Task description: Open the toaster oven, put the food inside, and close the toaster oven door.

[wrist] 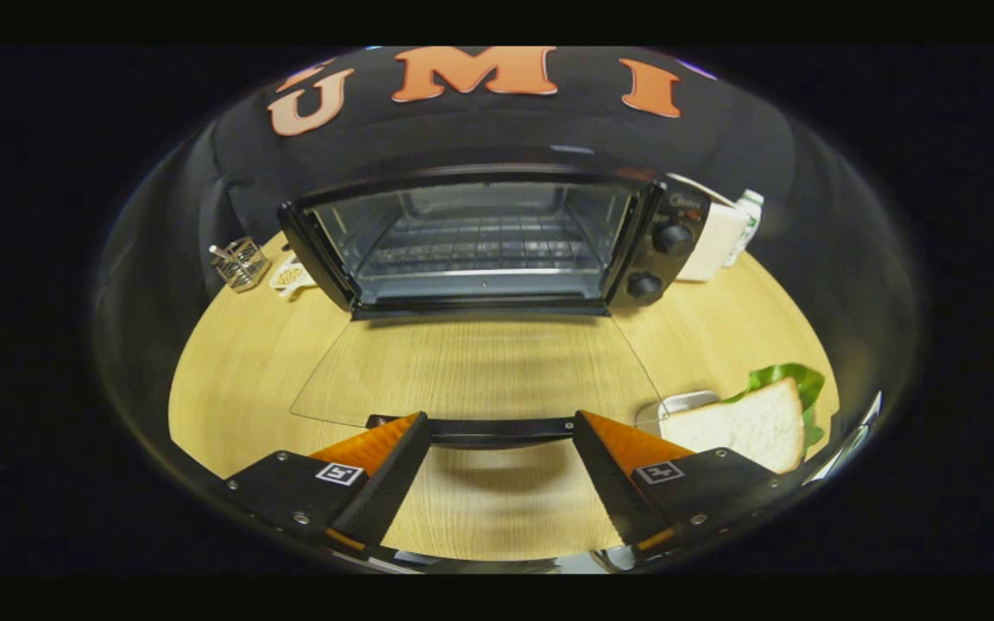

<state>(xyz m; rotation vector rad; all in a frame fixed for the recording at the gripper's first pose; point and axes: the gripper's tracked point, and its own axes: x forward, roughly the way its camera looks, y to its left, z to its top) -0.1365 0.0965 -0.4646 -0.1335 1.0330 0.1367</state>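
The black toaster oven stands on the wooden table beyond the fingers, its cavity open and a wire rack inside. Its glass door lies folded down flat toward me. The door's dark handle bar runs across right at my fingertips. My gripper is open wide, the fingers at either end of the handle without pressing on it. To the right of the right finger, a slice of white bread lies over green lettuce beside a small metal tray.
Two knobs sit on the oven's right panel. A wire holder and a small white dish stand left of the oven. A white box and a bottle stand behind its right side.
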